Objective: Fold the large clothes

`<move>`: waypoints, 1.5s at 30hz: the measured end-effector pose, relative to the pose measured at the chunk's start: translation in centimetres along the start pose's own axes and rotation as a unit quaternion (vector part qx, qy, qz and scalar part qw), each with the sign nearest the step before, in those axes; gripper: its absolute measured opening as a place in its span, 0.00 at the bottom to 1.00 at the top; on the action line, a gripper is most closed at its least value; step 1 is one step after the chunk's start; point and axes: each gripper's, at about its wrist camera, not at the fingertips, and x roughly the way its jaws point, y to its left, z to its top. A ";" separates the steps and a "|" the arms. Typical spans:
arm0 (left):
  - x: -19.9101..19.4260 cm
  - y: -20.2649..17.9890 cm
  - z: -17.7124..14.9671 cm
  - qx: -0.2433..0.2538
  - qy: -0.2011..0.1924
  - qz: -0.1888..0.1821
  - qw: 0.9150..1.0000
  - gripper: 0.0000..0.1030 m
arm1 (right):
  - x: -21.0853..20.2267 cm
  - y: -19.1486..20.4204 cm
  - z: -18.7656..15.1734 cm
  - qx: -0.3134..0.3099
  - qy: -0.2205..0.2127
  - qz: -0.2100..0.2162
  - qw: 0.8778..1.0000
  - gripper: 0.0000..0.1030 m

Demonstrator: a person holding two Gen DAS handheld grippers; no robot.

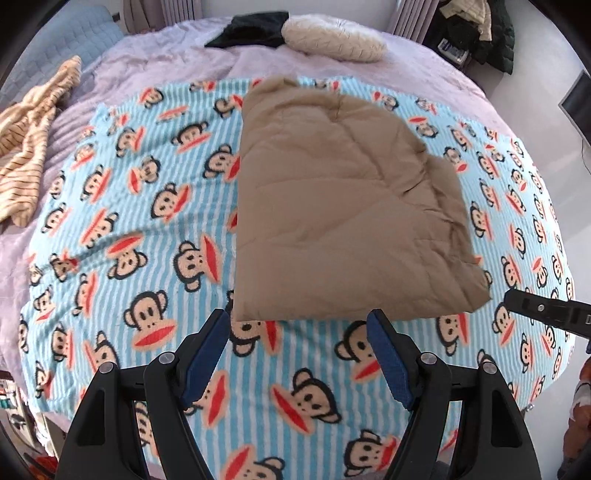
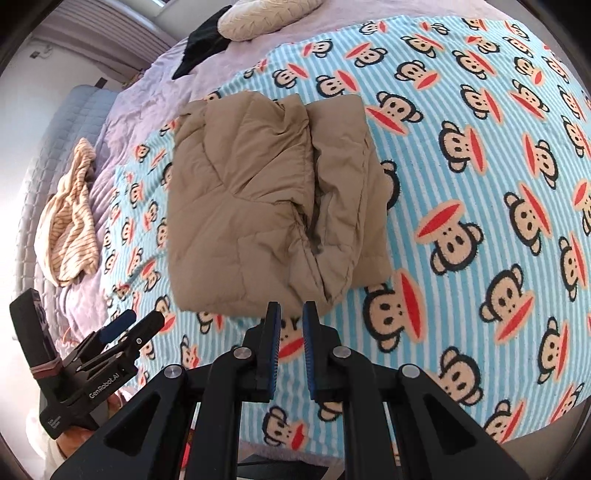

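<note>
Tan quilted fabric makes up the one folded jacket (image 1: 343,199), a puffy, roughly square bundle with stitched seams and soft creases. It lies near the middle of one fleece blanket (image 1: 140,229), which is striped pale blue and white and printed all over with cartoon monkey faces with red mouths. In the right wrist view the jacket's open edge shows stacked layers and a dark zip line. The blanket covers the near part of a bed (image 1: 110,66) dressed in a lilac, ribbed cover.

Toward the far edge of the bed sit one cream knitted cushion (image 1: 332,37), oval in shape, and one black garment (image 1: 251,29) touching it. One crumpled cream cloth with thin brown stripes (image 1: 33,140) lies at the bed's left edge, well apart from the jacket.

Two sets of tongs hover over the blanket at the near edge, each black with blue ribbed pads. The left tongs (image 1: 301,332) stand wide apart with nothing between them. The right tongs (image 2: 291,314) are nearly together, a narrow gap showing, and grip nothing; their tips are just short of the jacket's near edge.
</note>
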 end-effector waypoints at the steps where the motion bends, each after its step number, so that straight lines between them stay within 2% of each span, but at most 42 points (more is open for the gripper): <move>1: -0.8 -0.2 -0.3 -0.001 -0.006 0.002 1.000 0.75 | -0.3 0.0 -0.2 -0.002 0.000 0.002 1.000 0.13; 7: -4.6 -1.1 -1.5 -0.009 -0.038 0.017 0.999 0.76 | -2.4 0.4 -1.4 -0.028 -0.007 0.011 1.000 0.13; 8: -5.3 -1.2 -1.8 -0.008 -0.045 0.020 0.999 0.91 | -2.8 0.6 -1.6 -0.034 -0.009 0.011 0.999 0.13; 9: -6.2 -1.3 -2.1 -0.010 -0.053 0.022 0.998 1.00 | -3.1 0.7 -1.7 -0.040 -0.012 0.011 0.999 0.14; 10: -7.0 -1.5 -2.3 -0.013 -0.063 0.026 0.998 1.00 | -3.5 0.8 -1.9 -0.045 -0.014 0.010 0.999 0.17; 12: -8.1 -1.7 -2.8 -0.015 -0.069 0.029 0.997 1.00 | -4.2 0.9 -2.2 -0.050 -0.018 0.011 0.999 0.36; 13: -8.6 -1.7 -2.9 -0.016 -0.071 0.028 0.997 1.00 | -4.6 1.0 -2.4 -0.054 -0.021 0.010 0.998 0.40; 19: -11.0 -1.6 -2.4 -0.024 -0.087 0.042 0.995 1.00 | -7.0 2.5 -3.3 -0.087 -0.043 -0.010 0.995 0.43; 22: -12.4 -1.4 -1.3 -0.019 -0.111 0.043 0.993 1.00 | -8.9 4.2 -3.5 -0.114 -0.088 -0.029 0.989 0.68; 23: -12.9 -1.2 -1.0 -0.020 -0.117 0.043 0.992 1.00 | -9.4 4.7 -3.4 -0.120 -0.103 -0.032 0.987 0.80; 26: -13.9 -0.4 0.1 -0.023 -0.129 0.048 0.990 1.00 | -11.2 6.7 -3.3 -0.122 -0.160 -0.046 0.978 0.82; 29: -14.7 0.4 1.1 -0.023 -0.143 0.055 0.988 1.00 | -11.9 8.3 -2.7 -0.116 -0.179 -0.063 0.975 0.84; 30: -14.8 0.5 1.4 -0.021 -0.144 0.057 0.988 1.00 | -12.2 8.7 -2.5 -0.113 -0.189 -0.074 0.973 0.95; 31: -14.9 0.5 1.6 -0.018 -0.145 0.059 0.987 1.00 | -12.5 9.1 -2.3 -0.109 -0.201 -0.083 0.970 0.99; 33: -15.0 0.4 2.0 -0.010 -0.145 0.066 0.987 1.00 | -13.1 9.4 -2.2 -0.102 -0.221 -0.095 0.965 1.00; 35: -15.0 0.4 2.1 -0.009 -0.143 0.069 0.987 1.00 | -13.3 9.7 -2.0 -0.096 -0.224 -0.099 0.965 1.00; 40: -15.1 0.6 2.4 -0.017 -0.132 0.065 0.989 1.00 | -13.5 10.1 -1.6 -0.085 -0.198 -0.100 0.971 1.00; 45: -15.6 0.8 2.7 -0.020 -0.135 0.072 0.988 1.00 | -13.2 10.5 -1.9 -0.098 -0.189 -0.114 0.971 1.00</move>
